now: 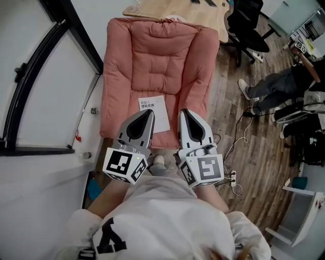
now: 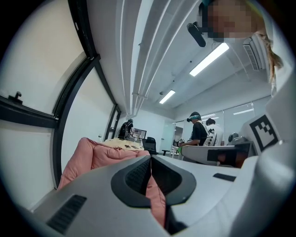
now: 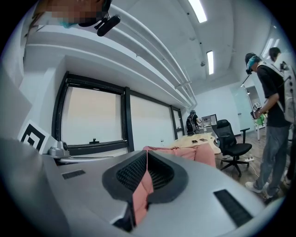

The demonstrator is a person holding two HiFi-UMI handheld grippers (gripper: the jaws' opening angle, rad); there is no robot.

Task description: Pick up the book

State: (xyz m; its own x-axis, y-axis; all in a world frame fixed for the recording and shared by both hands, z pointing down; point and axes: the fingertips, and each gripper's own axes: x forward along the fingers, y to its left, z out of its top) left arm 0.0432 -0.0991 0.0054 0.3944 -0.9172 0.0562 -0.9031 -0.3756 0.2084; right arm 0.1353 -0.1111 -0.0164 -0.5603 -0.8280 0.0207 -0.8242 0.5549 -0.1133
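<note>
Hovering both grippers at the front of the pink armchair (image 1: pixel 162 56), jaws pressed together.

My left gripper (image 1: pixel 150 112) and right gripper (image 1: pixel 184 111) sit side by side, pointing level toward the chair back. Each pair of fingers is closed tip to tip on nothing, with only pink cushion showing through the slit. The book (image 1: pixel 160 112), white and flat on the seat cushion, lies just ahead of the fingertips, between the two grippers and nearer the left one. That gripper's tip overlaps the book's near corner in the head view; I cannot tell whether they touch. A wooden table (image 1: pixel 177 12) stands beyond the chair.
</note>
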